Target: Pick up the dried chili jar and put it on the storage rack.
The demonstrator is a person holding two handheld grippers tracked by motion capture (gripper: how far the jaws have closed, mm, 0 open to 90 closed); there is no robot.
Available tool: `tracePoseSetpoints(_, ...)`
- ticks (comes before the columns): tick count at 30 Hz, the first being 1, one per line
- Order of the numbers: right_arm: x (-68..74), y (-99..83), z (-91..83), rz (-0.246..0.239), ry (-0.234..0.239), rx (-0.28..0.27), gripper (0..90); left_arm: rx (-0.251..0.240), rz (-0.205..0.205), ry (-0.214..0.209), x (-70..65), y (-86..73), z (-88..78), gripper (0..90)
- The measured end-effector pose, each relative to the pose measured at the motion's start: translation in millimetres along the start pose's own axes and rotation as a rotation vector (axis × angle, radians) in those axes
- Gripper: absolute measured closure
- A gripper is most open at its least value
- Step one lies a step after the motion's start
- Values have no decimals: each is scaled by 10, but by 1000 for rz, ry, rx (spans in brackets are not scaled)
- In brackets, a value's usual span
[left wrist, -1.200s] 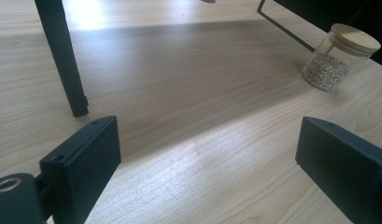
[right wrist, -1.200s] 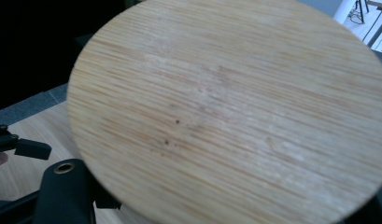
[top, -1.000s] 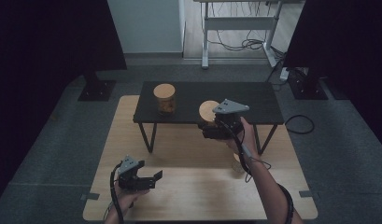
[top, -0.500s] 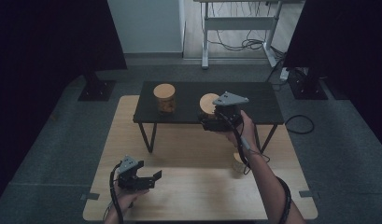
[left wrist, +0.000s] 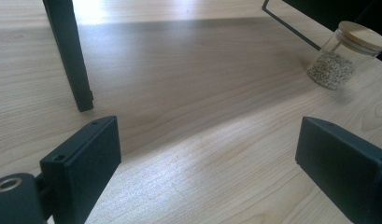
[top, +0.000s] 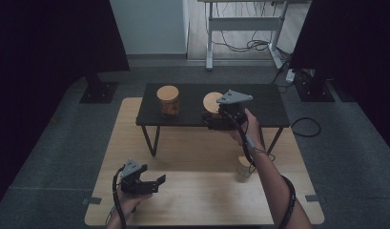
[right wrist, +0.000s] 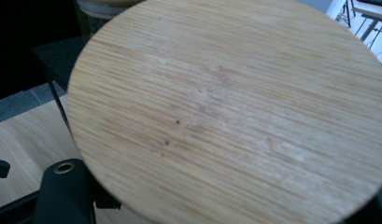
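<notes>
**We are holding a jar with a wooden lid over the little black table**

Our right gripper (top: 215, 120) is clenched around a jar with a round wooden lid (right wrist: 230, 112). From the high view the lid (top: 211, 101) sits just over the near edge of the black table (top: 269, 102). We cannot tell if the jar's bottom touches the table yet.

We think this jar is glass, like the small jar (left wrist: 343, 56) with grains on the wooden board (left wrist: 188, 140). Glass is hard and smooth, so it can slip, and it can break if it drops. It may be a bit heavy if it is full. The best place to hold it is around the side, under the lid, because the lid could pop off.

Another jar (top: 168, 100) stands farther left on the table, well apart from ours, so there is room between them. The table edge is close, so we should set our jar farther in.

Our left gripper (top: 144, 182) is released, with its jaws wide apart and nothing between them, low over the board
</notes>
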State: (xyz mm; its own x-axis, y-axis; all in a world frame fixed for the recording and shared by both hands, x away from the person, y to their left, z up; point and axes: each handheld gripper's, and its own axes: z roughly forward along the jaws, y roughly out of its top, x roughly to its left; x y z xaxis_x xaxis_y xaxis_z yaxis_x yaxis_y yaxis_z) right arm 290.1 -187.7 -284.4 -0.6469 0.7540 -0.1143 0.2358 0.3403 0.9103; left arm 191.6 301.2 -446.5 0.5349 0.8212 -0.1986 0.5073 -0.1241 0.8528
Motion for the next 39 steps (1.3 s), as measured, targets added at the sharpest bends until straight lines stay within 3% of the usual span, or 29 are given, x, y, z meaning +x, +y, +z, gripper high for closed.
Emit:
tracePoseSetpoints(9,-57,29,62,-4,5,0,250,4,2,1,6,-1,6,64)
tracePoseSetpoints(19,-197,-3,216,49,4,7,249,9,2,3,15,-1,14,64)
tracePoseSetpoints(39,-241,-20,373,95,0,38,248,17,4,-2,18,-9,43,63)
